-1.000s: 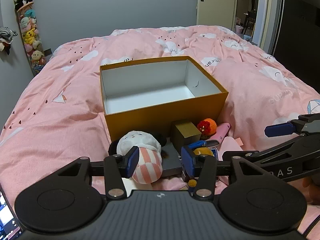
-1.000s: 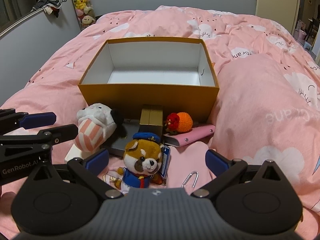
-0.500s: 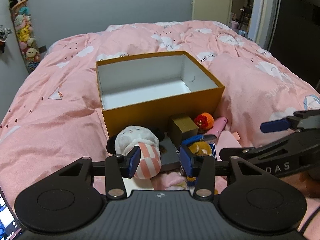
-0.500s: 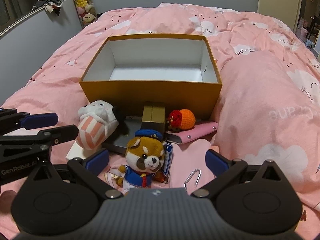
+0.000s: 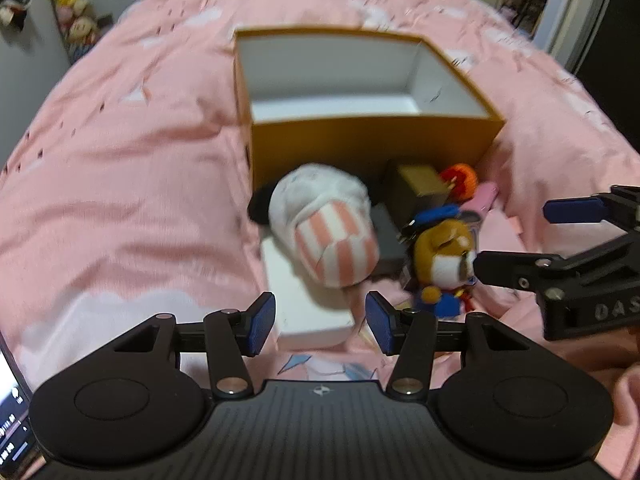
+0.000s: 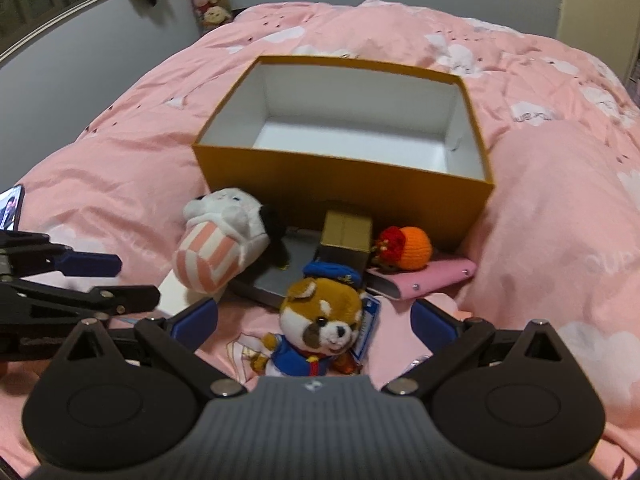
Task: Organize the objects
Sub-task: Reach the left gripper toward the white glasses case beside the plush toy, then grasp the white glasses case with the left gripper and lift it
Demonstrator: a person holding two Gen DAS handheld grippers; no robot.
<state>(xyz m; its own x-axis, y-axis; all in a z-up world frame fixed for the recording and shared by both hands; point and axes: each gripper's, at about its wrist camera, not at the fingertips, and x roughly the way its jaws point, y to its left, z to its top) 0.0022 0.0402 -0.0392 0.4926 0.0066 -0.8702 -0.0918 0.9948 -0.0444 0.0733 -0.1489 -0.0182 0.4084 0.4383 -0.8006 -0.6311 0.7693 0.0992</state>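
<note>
**Both grippers dropping onto the toy pile, box still bare**

Since a second ago you have brought your left gripper (image 5: 321, 323) lower and closer: the striped plush (image 5: 326, 226), which sat between its blue pads before, now lies just beyond them in the middle of the left view. Its jaws are opening, and nothing is between them but the white flat box (image 5: 304, 304) underneath. Your right gripper (image 6: 314, 320) has also edged nearer; its fingers stand wide, with the sailor plush (image 6: 320, 326) sitting between them at lower centre, not pinched. I judge you are lining up one grab per hand, and no sorting has begun: the orange box (image 6: 344, 196), in the upper middle of both views, holds nothing.

Count of what waits in front of that box:
- two plush toys, the striped one and the sailor one
- one small gold box (image 6: 346, 238)
- one knitted orange ball (image 6: 408, 248)
- one pink case (image 6: 424, 280), lower right of the pile
- one grey flat case (image 6: 272, 280) under the gold box
- one white flat box

A phone (image 6: 11, 212) shows at the left edge.
</note>
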